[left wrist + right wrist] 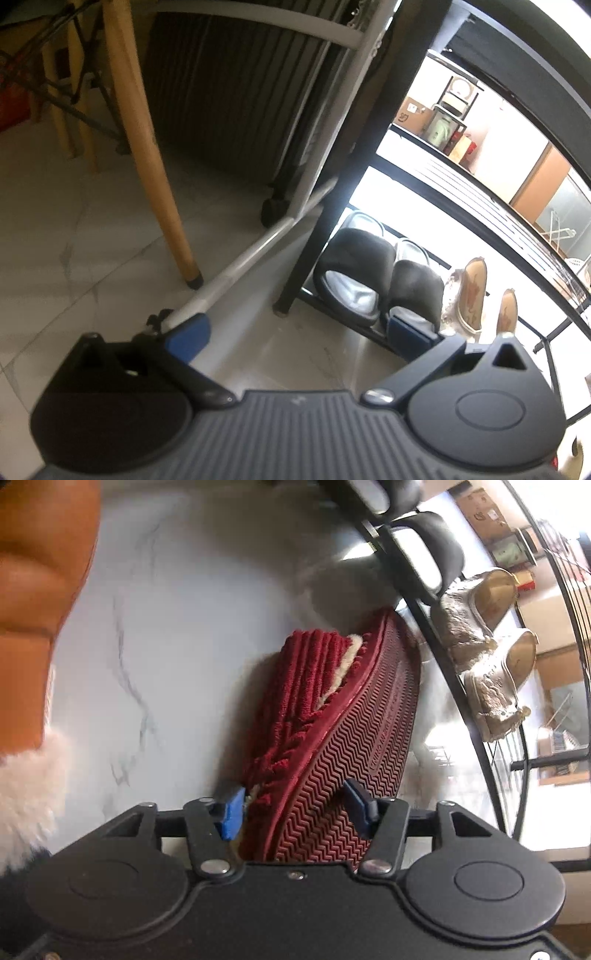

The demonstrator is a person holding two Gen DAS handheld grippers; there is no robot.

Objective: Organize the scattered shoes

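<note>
Right wrist view: pale marble floor [177, 609], an orange seat [33, 590] at its left edge, the black shoe rack [436, 627] along the right. The right gripper [295, 808] is clamped on a red slipper [332, 709] tipped on its side just beside the rack. Left gripper [299, 332] stands apart over bare tile between a wooden chair leg [155, 166] and the rack's black slippers [369, 269].

My left gripper [299, 334]: jaws wide apart, empty, tilted downward.
My right gripper [295, 806]: jaws part-closed, clamping something, pointing steeply down.
</note>
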